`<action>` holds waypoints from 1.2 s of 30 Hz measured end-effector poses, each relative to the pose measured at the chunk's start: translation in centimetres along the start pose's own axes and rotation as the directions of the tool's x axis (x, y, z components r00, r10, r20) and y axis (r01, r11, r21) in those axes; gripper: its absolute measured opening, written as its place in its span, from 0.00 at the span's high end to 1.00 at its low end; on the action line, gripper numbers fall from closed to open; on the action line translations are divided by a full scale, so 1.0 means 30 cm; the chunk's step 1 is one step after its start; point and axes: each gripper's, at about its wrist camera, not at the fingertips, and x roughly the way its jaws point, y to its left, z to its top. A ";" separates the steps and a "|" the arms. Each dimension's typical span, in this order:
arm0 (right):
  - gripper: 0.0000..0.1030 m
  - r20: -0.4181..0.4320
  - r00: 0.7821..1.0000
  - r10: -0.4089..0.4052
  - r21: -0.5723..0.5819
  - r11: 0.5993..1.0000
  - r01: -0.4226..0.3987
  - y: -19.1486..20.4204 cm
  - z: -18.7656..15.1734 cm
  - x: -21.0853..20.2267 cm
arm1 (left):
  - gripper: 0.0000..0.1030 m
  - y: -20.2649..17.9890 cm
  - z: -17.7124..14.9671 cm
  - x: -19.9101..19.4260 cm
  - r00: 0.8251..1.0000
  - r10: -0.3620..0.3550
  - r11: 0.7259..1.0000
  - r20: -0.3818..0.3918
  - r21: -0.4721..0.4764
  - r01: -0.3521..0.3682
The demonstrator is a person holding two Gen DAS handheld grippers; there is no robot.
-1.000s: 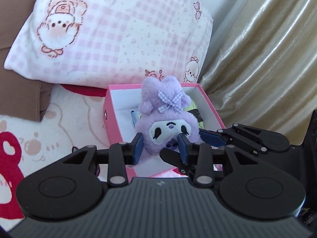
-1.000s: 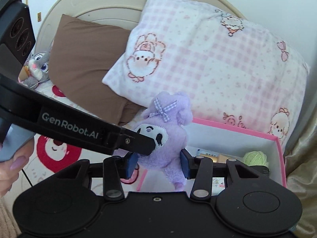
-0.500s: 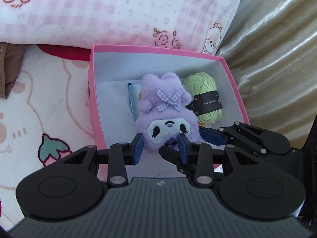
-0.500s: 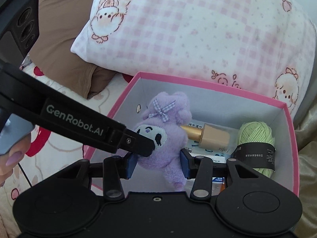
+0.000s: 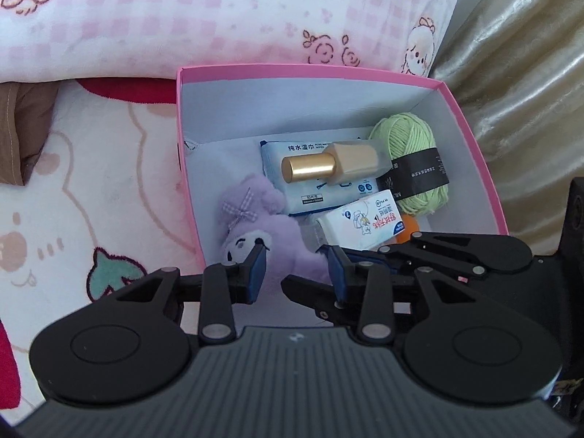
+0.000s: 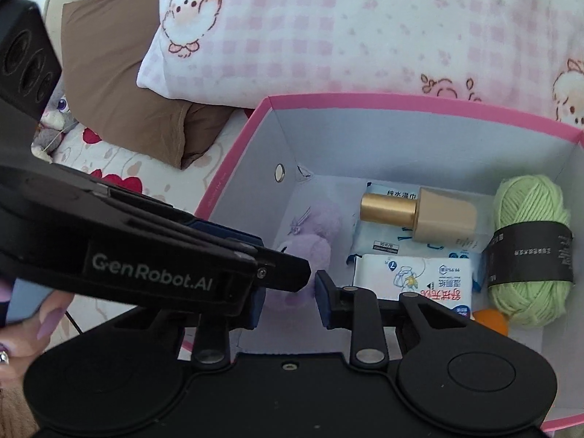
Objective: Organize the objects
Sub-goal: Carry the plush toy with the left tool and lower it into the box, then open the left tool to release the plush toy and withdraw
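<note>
While over the box (image 5: 310, 71), left gripper (image 5: 294, 273), right gripper (image 6: 288, 294) astride plush (image 5: 255, 215).

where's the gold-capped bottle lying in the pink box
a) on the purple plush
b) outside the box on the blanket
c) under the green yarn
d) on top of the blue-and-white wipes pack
d: the gold-capped bottle lies on its side across the wipes pack, beside the green yarn and apart from the purple plush, all inside the pink box.

Checked pillow (image 5: 204, 18) (brown cushion (image 6: 120, 73) beside)
</note>
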 end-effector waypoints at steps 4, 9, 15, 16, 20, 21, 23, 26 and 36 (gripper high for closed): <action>0.71 -0.023 0.999 -0.036 -0.011 0.999 0.035 0.015 -0.011 0.034 | 0.65 0.010 0.001 -0.022 1.000 0.007 1.000 0.031 -0.030 -0.006; 0.72 -0.039 0.998 -0.057 -0.008 0.998 0.057 0.023 -0.024 0.069 | 0.64 0.028 -0.006 -0.082 0.996 0.021 0.999 0.083 -0.052 -0.017; 0.69 0.003 0.999 -0.037 0.103 0.994 0.037 0.015 -0.048 0.008 | 0.61 0.065 -0.033 -0.191 0.992 0.021 0.996 0.126 -0.087 -0.010; 0.68 0.021 0.999 -0.042 0.106 0.994 0.039 0.023 -0.055 -0.017 | 0.60 0.068 -0.041 -0.210 0.991 0.024 0.996 0.131 -0.087 -0.013; 0.61 0.073 0.993 -0.095 0.075 0.993 0.089 0.078 -0.082 -0.104 | 0.60 0.071 -0.078 -0.280 0.989 0.049 0.995 0.136 -0.097 -0.036; 0.60 0.081 0.992 -0.094 0.071 0.994 0.089 0.091 -0.086 -0.122 | 0.58 0.070 -0.090 -0.300 0.989 0.054 0.994 0.136 -0.102 -0.041; 0.60 0.095 0.992 -0.084 0.070 0.994 0.078 0.110 -0.095 -0.156 | 0.55 0.072 -0.116 -0.338 0.988 0.064 0.992 0.144 -0.115 -0.048; 0.60 0.118 0.990 -0.072 0.054 0.996 0.066 0.142 -0.108 -0.215 | 0.50 0.074 -0.158 -0.407 0.982 0.085 0.990 0.168 -0.129 -0.063; 0.37 0.208 0.970 -0.123 -0.009 0.992 0.127 0.278 -0.164 -0.465 | 0.24 0.059 -0.304 -0.603 0.959 0.191 0.980 0.208 -0.093 -0.175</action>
